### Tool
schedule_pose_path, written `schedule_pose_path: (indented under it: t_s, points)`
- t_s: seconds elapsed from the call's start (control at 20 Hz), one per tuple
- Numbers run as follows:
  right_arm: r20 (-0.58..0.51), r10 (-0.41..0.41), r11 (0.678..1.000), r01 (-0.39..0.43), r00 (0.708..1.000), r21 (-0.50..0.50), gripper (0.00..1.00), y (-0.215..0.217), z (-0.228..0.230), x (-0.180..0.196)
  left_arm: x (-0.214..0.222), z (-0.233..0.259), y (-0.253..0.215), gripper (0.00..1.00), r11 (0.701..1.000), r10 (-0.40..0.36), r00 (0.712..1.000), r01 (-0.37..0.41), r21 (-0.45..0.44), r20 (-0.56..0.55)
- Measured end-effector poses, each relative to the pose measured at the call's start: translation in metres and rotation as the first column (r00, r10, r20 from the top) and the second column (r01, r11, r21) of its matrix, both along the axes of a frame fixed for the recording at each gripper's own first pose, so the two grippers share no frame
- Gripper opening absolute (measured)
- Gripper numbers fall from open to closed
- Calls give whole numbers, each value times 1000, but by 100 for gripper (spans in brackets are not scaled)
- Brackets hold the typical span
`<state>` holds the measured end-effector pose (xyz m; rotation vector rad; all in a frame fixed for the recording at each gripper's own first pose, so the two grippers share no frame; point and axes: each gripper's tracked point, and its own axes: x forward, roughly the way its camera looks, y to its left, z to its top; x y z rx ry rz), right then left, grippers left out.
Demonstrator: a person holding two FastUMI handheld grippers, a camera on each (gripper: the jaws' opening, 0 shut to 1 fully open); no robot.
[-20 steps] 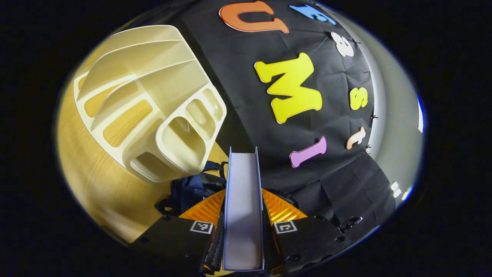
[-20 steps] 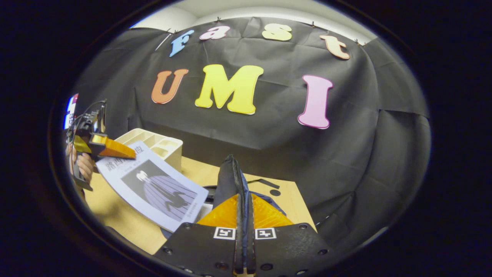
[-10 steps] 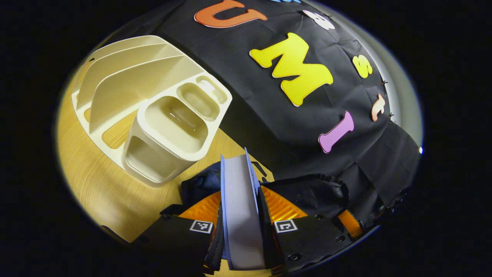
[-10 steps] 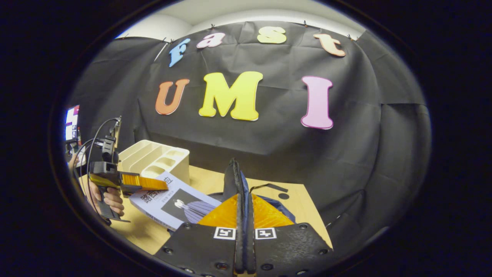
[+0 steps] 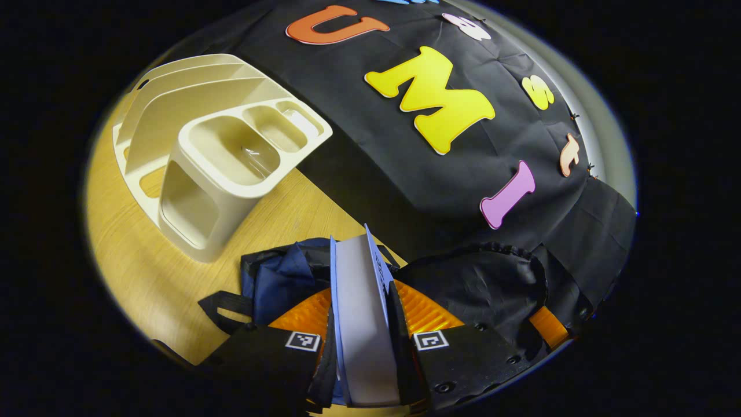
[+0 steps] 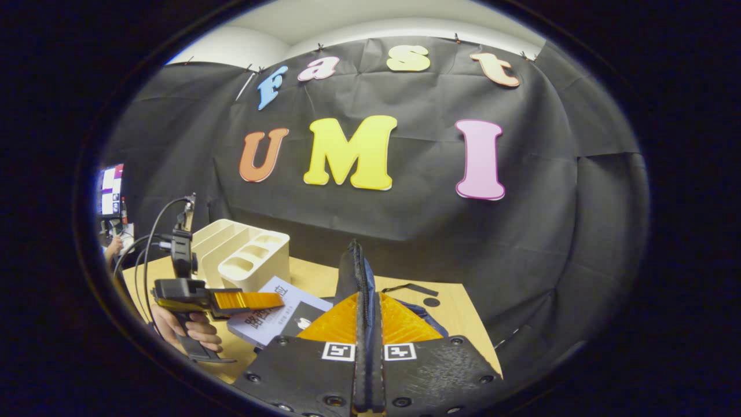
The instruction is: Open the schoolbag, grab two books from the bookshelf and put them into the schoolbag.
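Note:
My left gripper is shut on a pale blue book, seen edge-on, its far end over the navy schoolbag. In the right gripper view the same book lies low and tilted, its far end by the bag, with the left gripper and a hand behind it. My right gripper is shut on the bag's zippered flap and holds it upright. That raised flap is the black sheet right of the book. The cream bookshelf stands on the table at the left.
The wooden table runs left of the bag, with the bookshelf near the cloth wall. A bag strap lies on the wood. Cables rise behind the left gripper, and a screen glows far left.
My left gripper has come down and toward the bag with the book, which now lies lower and flatter. The right gripper still holds the flap up, slightly higher.

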<state>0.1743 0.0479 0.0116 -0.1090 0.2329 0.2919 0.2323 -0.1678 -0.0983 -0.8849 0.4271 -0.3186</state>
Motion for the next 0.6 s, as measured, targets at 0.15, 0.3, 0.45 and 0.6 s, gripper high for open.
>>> schedule_pose_path:
  t_s: [0.15,0.3,0.45,0.6]
  points:
    - [9,15,1000,-15,1000,6,4,0,1,0,5,-8,-25,45,999,-4,1000,4,-32,-8]
    - [9,19,1000,-19,1000,17,4,-1,1,1,9,-16,-48,45,998,-8,1000,7,-64,-11]
    - [8,26,999,-26,1000,26,4,-2,0,0,13,-24,-68,45,995,-8,1000,7,-98,-9]
    - [-1,32,999,-32,999,36,4,-1,-4,1,14,-32,-80,45,994,-4,1000,3,-113,-10]
